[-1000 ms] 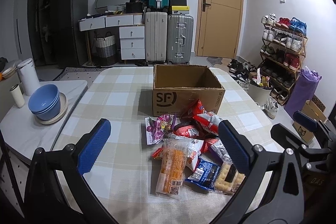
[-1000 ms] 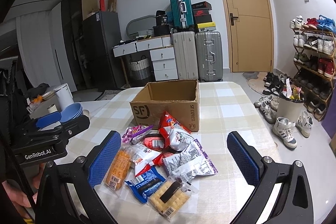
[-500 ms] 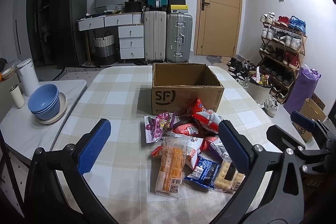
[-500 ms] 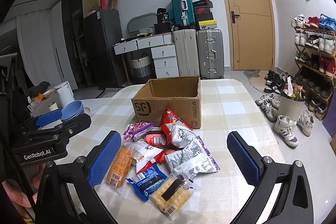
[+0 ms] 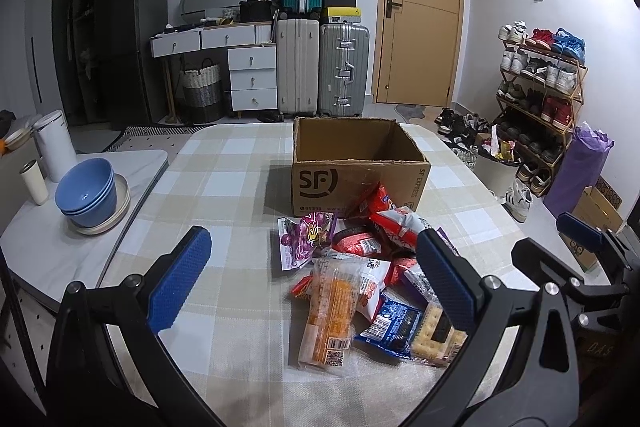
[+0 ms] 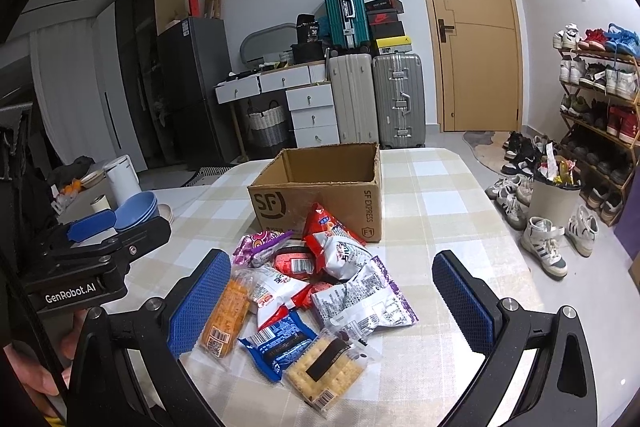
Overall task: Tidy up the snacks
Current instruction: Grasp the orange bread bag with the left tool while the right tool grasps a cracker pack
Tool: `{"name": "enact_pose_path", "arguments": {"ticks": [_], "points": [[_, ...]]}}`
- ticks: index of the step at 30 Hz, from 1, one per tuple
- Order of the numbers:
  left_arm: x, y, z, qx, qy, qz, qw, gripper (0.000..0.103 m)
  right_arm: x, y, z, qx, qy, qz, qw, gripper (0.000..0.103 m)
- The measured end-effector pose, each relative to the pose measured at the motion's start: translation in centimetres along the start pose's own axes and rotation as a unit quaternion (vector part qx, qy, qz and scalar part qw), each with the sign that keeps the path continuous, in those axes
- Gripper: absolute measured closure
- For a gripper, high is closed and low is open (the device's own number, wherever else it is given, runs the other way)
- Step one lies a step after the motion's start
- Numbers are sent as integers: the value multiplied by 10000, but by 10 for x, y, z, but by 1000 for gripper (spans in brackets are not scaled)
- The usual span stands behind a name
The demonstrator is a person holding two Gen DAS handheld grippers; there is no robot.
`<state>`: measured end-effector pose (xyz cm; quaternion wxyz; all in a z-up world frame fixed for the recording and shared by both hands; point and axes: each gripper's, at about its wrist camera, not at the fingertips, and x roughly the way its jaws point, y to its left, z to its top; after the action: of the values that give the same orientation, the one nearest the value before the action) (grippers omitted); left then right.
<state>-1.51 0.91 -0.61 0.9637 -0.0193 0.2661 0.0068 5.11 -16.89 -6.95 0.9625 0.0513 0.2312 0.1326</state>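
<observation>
Both grippers, left gripper [image 5: 310, 285] and right gripper [image 6: 332, 301], hover wide open and empty above the snack pile [image 6: 316, 287] (mid-table [image 5: 224, 171]), just before the open cardboard box [image 5: 360, 167].

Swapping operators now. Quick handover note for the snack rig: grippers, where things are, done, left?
Left gripper: open, empty, hovering over the near table edge.
Right gripper: open, empty, above the snack pile.
Cardboard box: open on the checked table; what shows of its inside is empty.
Snacks, all loose in front of the box: orange cracker pack, blue pack, square crackers, purple bag, red-and-white bags.
Done: nothing packed yet.
Left: move every snack into the box, probably nearest ones first.
</observation>
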Motion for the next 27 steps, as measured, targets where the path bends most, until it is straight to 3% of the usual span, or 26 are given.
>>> {"name": "enact_pose_path", "arguments": {"ticks": [10, 18, 23, 27], "points": [[16, 10, -5, -147, 202, -2, 9997, 1, 6, -12, -4, 126, 53, -69, 9999, 0], [65, 40, -21, -446, 820, -63, 9956, 1, 21, -22, -15, 218, 263, 87, 9994, 0], [104, 52, -46, -647, 1510, -456, 9854, 4, 38, -30, -26, 352, 449, 361, 9977, 0], [112, 36, -63, -313, 1571, -660, 9849, 5, 51, -31, -32, 361, 562, 452, 9967, 0]]}}
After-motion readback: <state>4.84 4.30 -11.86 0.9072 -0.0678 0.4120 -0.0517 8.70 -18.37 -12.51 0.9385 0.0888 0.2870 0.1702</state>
